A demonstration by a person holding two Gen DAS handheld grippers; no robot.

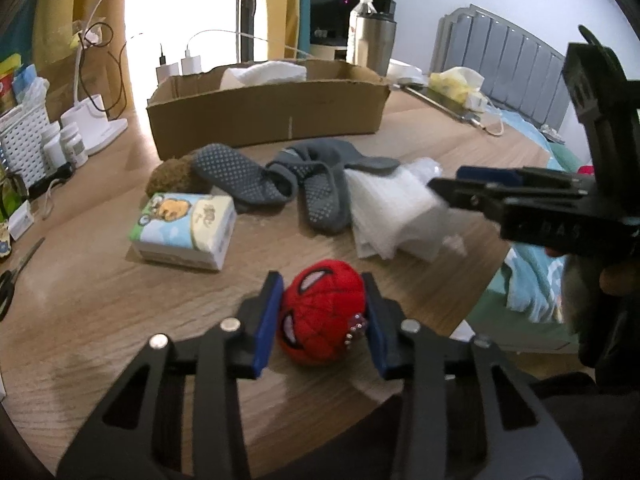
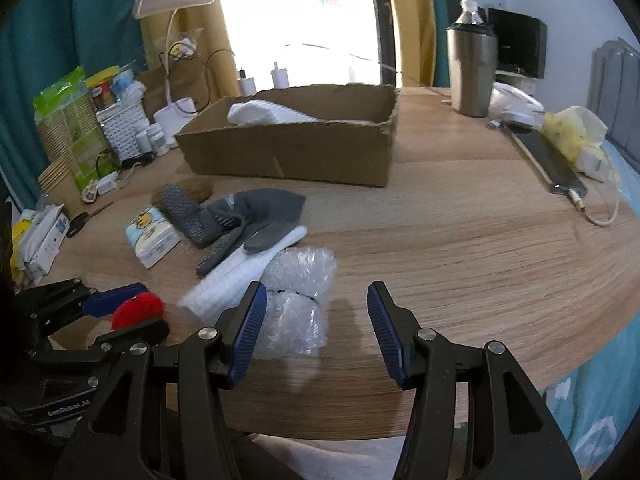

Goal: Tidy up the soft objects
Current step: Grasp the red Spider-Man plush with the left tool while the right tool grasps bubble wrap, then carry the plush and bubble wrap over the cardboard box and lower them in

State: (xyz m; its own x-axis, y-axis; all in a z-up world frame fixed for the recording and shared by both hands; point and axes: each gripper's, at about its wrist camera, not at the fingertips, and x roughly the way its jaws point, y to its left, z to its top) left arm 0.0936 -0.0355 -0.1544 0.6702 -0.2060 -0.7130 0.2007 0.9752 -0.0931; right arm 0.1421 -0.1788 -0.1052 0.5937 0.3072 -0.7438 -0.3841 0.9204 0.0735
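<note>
The cardboard box (image 1: 264, 120) sits at twelve o'clock, socks (image 1: 280, 184) before it. The left gripper (image 1: 324, 312) pinches the Spider-Man plush ball (image 1: 322, 316) at six o'clock; next, probably carry it boxward. The right gripper (image 2: 316, 320) gapes empty.

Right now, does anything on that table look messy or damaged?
Yes. The grey socks lie crumpled across each other in front of the cardboard box, whose top rim is ragged and torn. The left tongs flank a red plush ball.
</note>
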